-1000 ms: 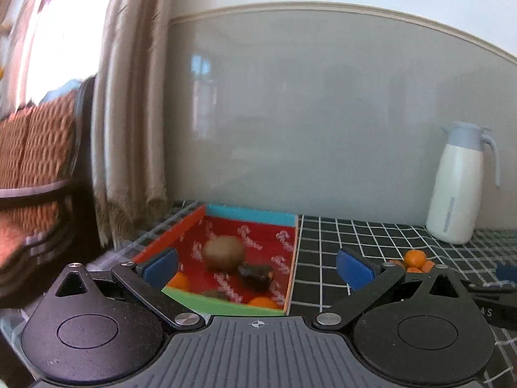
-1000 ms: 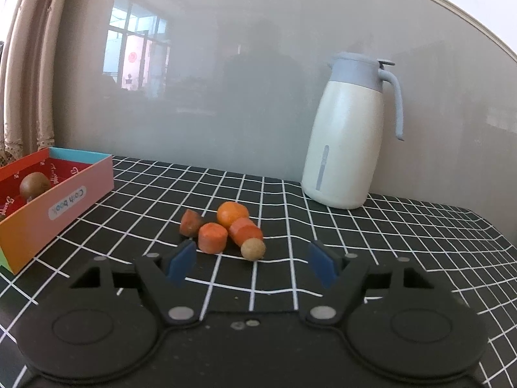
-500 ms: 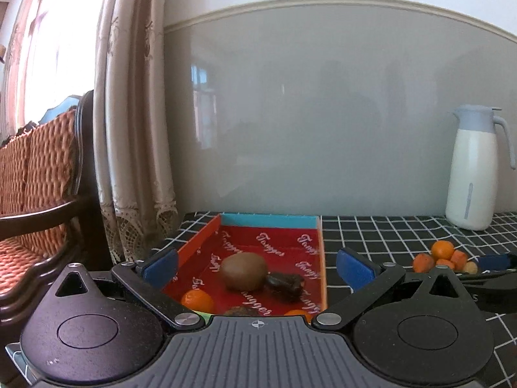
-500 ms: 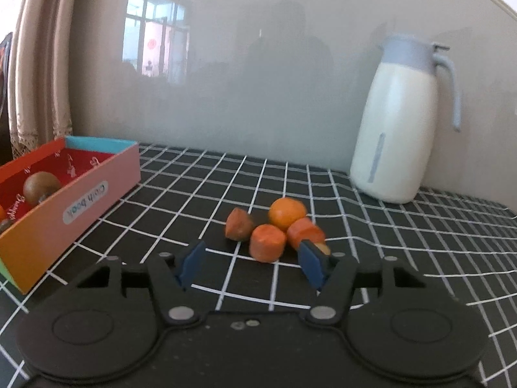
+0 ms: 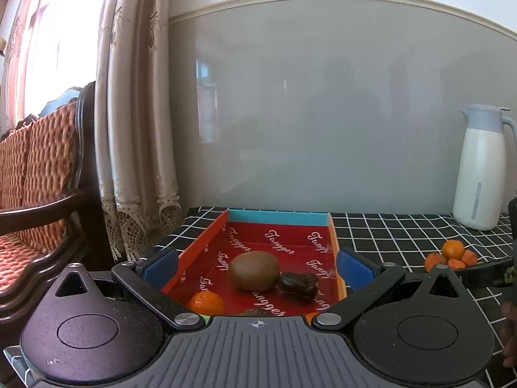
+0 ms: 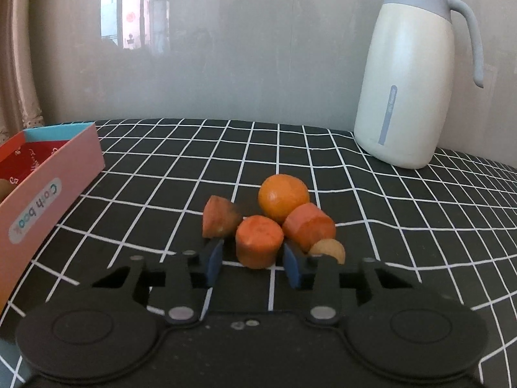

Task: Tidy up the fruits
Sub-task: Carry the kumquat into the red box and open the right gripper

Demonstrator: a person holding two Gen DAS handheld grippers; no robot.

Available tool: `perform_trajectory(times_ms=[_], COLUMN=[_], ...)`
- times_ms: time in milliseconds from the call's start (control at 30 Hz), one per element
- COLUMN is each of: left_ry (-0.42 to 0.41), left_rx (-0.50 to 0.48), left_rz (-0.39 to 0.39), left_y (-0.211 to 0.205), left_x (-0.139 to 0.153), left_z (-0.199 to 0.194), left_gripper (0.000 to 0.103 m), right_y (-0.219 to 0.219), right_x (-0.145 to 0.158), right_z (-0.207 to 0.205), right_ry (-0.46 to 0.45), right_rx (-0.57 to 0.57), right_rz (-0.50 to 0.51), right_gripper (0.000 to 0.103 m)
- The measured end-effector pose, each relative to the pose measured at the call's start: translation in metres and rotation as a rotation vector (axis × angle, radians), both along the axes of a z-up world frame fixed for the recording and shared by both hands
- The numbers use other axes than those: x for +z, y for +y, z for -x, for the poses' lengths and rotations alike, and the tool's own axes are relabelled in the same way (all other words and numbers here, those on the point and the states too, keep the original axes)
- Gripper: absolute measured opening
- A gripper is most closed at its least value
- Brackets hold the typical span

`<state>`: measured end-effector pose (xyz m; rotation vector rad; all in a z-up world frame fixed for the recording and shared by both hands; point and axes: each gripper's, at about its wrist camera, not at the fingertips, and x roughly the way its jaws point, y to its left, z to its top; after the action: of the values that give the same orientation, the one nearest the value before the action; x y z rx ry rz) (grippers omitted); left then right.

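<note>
left tongs (image 5: 257, 265) wide, right tongs (image 6: 252, 263) half-closed

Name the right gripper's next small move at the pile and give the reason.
Probably ease forward a touch, then close. The right gripper is open, its blue pads flanking the nearest orange chunk without visibly touching it. A second orange chunk and a small tan fruit crowd the right-side pad, so go slowly.

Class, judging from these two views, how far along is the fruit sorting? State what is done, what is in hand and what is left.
Done: a kiwi, a dark fruit and a small orange already lie in the box. In hand: the right claw is open, its fingers either side of an orange chunk on the table; nothing is gripped yet. The left claw hangs open over the box. Left: the orange, two more chunks and a small tan fruit.
</note>
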<state>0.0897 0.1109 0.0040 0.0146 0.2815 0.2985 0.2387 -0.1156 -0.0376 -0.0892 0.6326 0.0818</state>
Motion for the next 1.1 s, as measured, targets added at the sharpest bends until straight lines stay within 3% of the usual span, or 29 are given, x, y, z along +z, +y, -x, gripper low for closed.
perform_trajectory(times_ms=[33, 333, 1100], left_ry=[0.001, 0.005, 0.020], left_rx=[0.001, 0.016, 0.024], left_rz=[0.001, 0.012, 0.011], left_y=[0.001, 0.009, 0.005], left_x=[0.000, 0.000, 0.000], left_z=[0.000, 0.003, 0.002], left_gripper=[0.103, 0.103, 0.103], right_y=[0.000, 0.008, 0.029], right_x=[0.000, 0.008, 0.063], right_z=[-0.001, 0.019, 0.069], right_ry=[-0.001, -0.033, -0.144], right_rx=[-0.001, 0.036, 0.117], right_rz=[0.001, 0.028, 0.022], right_gripper=[0.029, 0.029, 0.029])
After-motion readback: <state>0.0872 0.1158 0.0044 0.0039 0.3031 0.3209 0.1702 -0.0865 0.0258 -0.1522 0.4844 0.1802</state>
